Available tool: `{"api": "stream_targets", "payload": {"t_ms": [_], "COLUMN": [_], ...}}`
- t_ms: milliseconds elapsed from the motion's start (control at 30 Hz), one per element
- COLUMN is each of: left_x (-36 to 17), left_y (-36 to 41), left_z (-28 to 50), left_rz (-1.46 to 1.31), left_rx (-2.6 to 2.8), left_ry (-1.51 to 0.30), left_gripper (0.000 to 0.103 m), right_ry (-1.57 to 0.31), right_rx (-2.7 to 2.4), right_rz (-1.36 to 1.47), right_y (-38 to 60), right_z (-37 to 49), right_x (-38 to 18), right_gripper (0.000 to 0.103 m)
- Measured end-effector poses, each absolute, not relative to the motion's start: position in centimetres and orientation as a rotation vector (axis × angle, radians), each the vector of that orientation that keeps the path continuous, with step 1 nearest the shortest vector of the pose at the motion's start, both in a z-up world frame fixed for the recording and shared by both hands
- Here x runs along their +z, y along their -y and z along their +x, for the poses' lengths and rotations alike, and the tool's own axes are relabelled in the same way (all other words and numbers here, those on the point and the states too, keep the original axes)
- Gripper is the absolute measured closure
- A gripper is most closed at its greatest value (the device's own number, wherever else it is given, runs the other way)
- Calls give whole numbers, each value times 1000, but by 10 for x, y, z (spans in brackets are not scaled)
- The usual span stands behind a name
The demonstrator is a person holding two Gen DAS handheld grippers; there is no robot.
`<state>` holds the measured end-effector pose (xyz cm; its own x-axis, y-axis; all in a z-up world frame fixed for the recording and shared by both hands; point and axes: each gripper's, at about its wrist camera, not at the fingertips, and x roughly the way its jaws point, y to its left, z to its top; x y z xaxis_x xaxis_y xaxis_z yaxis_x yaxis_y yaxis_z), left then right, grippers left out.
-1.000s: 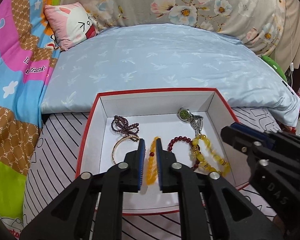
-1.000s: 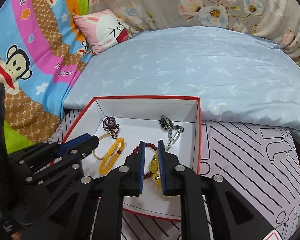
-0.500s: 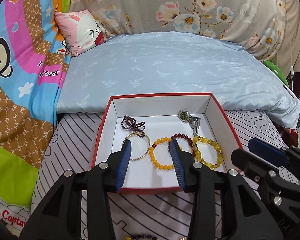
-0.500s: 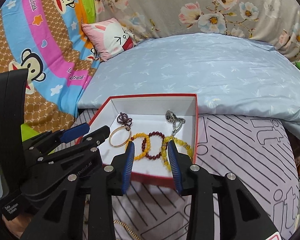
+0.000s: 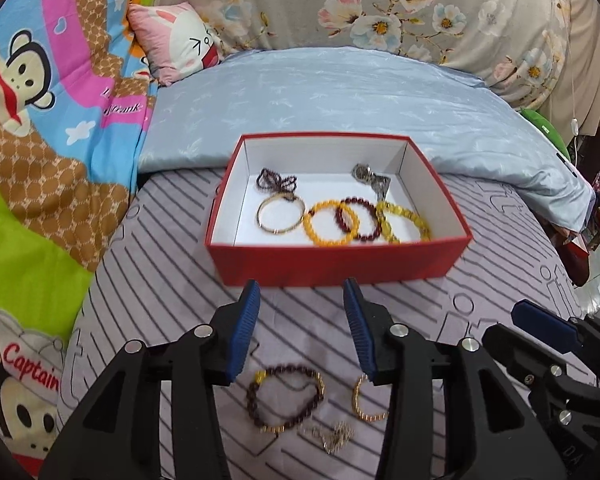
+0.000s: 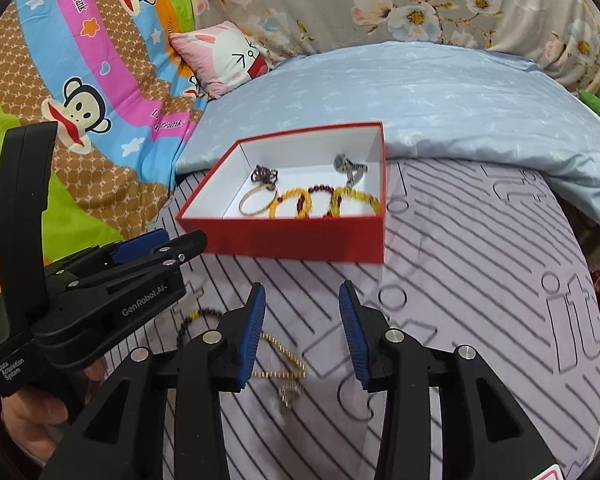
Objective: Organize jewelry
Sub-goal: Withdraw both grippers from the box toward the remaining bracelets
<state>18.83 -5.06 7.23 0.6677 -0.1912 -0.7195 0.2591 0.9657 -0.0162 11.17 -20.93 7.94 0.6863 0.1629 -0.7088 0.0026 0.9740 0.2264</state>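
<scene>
Red cardboard forms the box [image 5: 340, 258] that stands on the striped bed cover [image 5: 160, 280], just in front of the blue pillow [image 5: 340, 92]. Inside it several pieces already lie in order: a dark purple bead string [image 5: 276, 180] at the far left, a watch [image 5: 370, 176] at the far right, and nearer a row of a gold bangle [image 5: 280, 214], an orange bead bracelet [image 5: 330, 222], a dark red bead bracelet [image 5: 358, 218] and a yellow bead bracelet [image 5: 402, 222].

So I judge that most of the work is done. Three pieces are not yet in the box. They lie on the bed cover, on the near side of the box: a dark bead bracelet with gold parts [image 5: 286, 398], a small gold bead bracelet [image 5: 366, 400] and a thin gold chain with a pendant [image 5: 334, 434].

The left hand-held gripper [image 5: 302, 330] hangs above these pieces with its jaws spread wide and holds nothing. The right hand-held gripper [image 6: 302, 332] is also wide apart and carries nothing; the chain is just under its left finger.
</scene>
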Motion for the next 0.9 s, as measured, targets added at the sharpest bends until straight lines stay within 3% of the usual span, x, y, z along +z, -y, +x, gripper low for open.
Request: {"api": "stream_targets", "payload": {"t_ms": [333,900], "left_x": [27,2], "left_y": [10,-33], "left_z": [137,112], "left_rz": [40,-41], "left_rx": [-185,-132], "left_ry": [-896,-943], "left_gripper": [52,52], "right_ry": [-898,-972], "right_rx": [82,82], "right_rz": [234,243], "right_y": [208,207], "right_z": [66,38], "right_x": [46,20], "right_gripper": [65,65]}}
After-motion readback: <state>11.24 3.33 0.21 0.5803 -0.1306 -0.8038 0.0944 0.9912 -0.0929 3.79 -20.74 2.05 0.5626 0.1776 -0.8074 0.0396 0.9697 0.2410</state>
